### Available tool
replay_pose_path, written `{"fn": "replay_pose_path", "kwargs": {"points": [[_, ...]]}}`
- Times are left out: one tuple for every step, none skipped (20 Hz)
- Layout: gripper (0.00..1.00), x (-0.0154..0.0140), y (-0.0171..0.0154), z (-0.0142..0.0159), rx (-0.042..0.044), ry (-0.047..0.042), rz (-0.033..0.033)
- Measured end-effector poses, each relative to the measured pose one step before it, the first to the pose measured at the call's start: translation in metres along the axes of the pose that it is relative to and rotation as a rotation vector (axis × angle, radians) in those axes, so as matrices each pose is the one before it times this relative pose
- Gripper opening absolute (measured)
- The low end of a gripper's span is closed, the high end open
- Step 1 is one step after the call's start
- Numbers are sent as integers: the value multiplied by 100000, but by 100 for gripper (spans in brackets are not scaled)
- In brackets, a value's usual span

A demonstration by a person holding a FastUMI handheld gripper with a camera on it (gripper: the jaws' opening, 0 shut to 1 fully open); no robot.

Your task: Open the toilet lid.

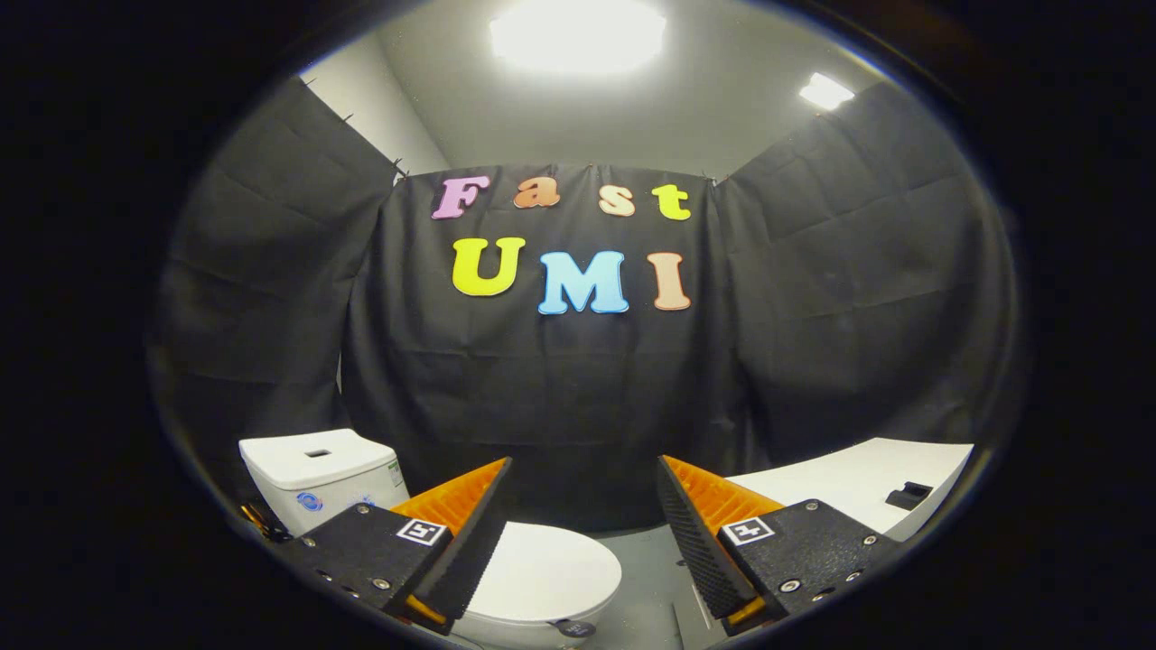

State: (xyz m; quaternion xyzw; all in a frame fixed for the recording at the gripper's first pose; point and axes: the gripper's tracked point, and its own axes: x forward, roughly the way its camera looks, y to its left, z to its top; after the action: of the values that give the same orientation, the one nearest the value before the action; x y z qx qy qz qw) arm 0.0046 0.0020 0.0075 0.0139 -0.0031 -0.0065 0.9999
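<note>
Booth w/ black cloth walls, grey floor [650, 578], ceiling lights on. Task not started: lid [542, 573] is down flat on the bowl, untouched. Lid is white, glossy, oval, smooth; sits low, just ahead of and partly behind the left finger [470, 533]. Tank [316, 469] behind it, white, w/ a slot on top. Gripper [582, 515] wide open, holding nothing, approx. above the lid. White counter [858, 478] beyond the right finger, small black item [908, 495] on it. Left to do: descend, catch front edge, lift.
</note>
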Motion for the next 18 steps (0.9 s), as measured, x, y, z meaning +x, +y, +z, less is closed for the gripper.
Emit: {"fn": "replay_pose_path", "kwargs": {"points": [[95,343,463,500,3233,-1405,993],[95,331,413,365,2183,-1094,1117],[95,386,-41,-27,1112,-480,-37],[94,332,-192,-97,1188,-28,-685],[95,361,-21,-257,1725,175,-39],[94,304,328,-309,2108,478,158],[94,270,211,-504,1982,555,122],[94,194,-48,-530,1976,669,-584],[94,438,-216,-583,2289,871,-796],[94,419,-107,-639,2216,886,-493],[94,140,-32,-928,2002,1050,-763],[95,171,-293,-699,1941,960,-1133],[95,84,-283,-744,1941,708,-1175],[95,213,-258,-705,2155,756,-1035],[95,147,-247,-881,2080,839,-1174],[96,159,-333,-1006,2211,918,-1005],[96,194,-398,-1148,2142,1326,-1249],[96,87,-623,-1208,2022,1544,-1715]]}}
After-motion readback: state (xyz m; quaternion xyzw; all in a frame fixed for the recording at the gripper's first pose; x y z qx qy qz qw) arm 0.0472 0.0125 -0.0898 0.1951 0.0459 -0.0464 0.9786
